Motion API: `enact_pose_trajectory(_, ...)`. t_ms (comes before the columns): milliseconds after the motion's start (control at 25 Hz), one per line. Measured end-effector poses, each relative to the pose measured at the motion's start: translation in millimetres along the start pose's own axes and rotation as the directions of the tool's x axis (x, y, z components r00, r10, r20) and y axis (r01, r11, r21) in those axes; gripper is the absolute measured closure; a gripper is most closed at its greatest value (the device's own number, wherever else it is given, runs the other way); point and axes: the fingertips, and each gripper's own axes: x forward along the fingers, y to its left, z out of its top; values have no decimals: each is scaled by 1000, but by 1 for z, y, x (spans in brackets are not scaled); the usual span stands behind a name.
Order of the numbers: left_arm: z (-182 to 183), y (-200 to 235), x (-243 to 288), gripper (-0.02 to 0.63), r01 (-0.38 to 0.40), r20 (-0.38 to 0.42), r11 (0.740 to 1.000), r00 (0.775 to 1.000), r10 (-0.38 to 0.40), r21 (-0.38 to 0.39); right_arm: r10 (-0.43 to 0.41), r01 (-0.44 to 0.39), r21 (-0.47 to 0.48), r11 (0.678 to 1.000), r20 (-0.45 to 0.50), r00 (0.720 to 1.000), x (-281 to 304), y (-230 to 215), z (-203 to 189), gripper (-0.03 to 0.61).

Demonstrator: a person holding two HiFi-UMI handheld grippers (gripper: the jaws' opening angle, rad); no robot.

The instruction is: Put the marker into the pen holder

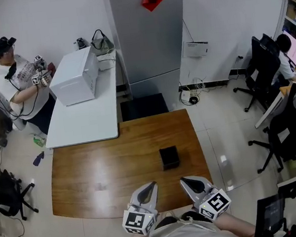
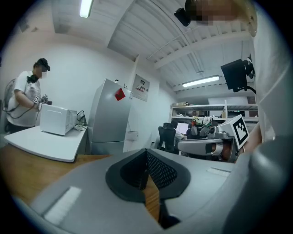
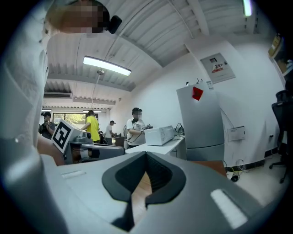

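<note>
A brown wooden table (image 1: 101, 174) with a glossy top is seen from above. One thing is set on it: a small black pen holder (image 1: 169, 157), placed upright right of the middle and well apart from every edge. A white table (image 1: 89, 116) is placed at the far left edge, and the two tops appear to meet. On its far end a white microwave (image 1: 75, 75) is set, with a bag (image 1: 102, 43) just beside it.
</note>
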Motion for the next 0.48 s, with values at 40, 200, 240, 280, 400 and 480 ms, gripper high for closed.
enact_pose_trajectory(40,-1,-1,-4,601,-5,6,1000,1000,5,4,-1,1,10,1000,5,1000,-4,1,0,577)
enact_pose_trajectory(200,1,-19,-19,601,-13,25,1000,1000,12,25,9,-9,5,1000,23,1000,-22,12,5,577)
enact_pose_trajectory(240,2,-26,-23,601,-16,31,999,999,15,29,18,-18,2,1000,23,1000,-28,17,5,577)
enact_pose_trajectory(280,2,-34,-27,601,-18,35,999,999,17,31,27,-28,3,1000,21,999,-35,22,4,577)
enact_pose_trajectory(400,0,-63,-40,600,-23,41,999,999,21,33,50,-50,5,999,12,999,-59,35,-1,577)
enact_pose_trajectory(480,-6,-83,-51,601,-29,43,999,999,28,37,61,-61,2,998,11,998,-79,45,-3,577)
